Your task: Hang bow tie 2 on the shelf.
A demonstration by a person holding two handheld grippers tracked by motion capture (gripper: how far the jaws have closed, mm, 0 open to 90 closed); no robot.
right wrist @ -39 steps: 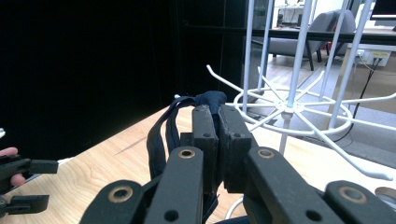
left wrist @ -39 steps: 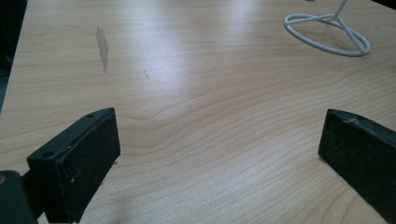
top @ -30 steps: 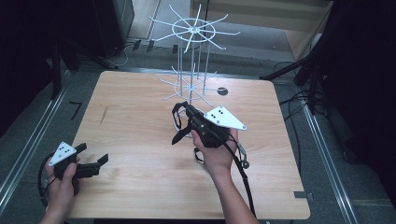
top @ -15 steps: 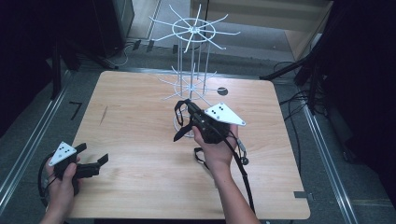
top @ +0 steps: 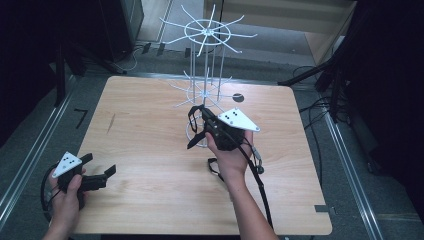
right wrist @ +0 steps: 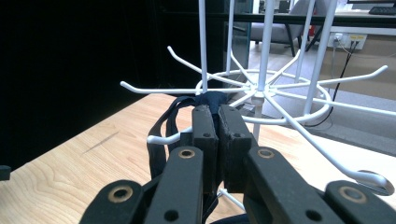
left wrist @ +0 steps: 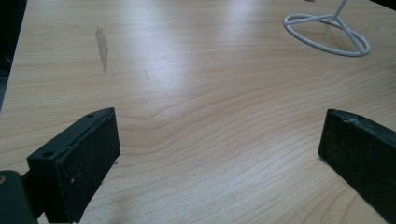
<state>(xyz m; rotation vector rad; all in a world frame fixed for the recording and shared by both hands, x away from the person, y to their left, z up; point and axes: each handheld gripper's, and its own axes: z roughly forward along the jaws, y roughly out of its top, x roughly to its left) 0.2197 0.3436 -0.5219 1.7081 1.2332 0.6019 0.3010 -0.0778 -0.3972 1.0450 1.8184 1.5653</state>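
While clamped on dark strap (right wrist: 173,122), right claw (right wrist: 218,112) | white wire rack (top: 206,90) | left claw (left wrist: 219,154) apart, woodgrain table (left wrist: 196,93)

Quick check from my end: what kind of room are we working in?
Probably a lab or workshop recording bay: a bare light wooden table, metal floor rails beside it, loose black cables on grey flooring, and a white wire hook stand.

Standing here, I can read no writing anywhere: no label, brand, number or sign on anything within sight. The nearest to markings are a few small dark dots on the grey three-cornered plate (top: 238,120) atop the right gripper (top: 196,126), likewise on the plate of the left gripper (top: 102,168), and they spell nothing.
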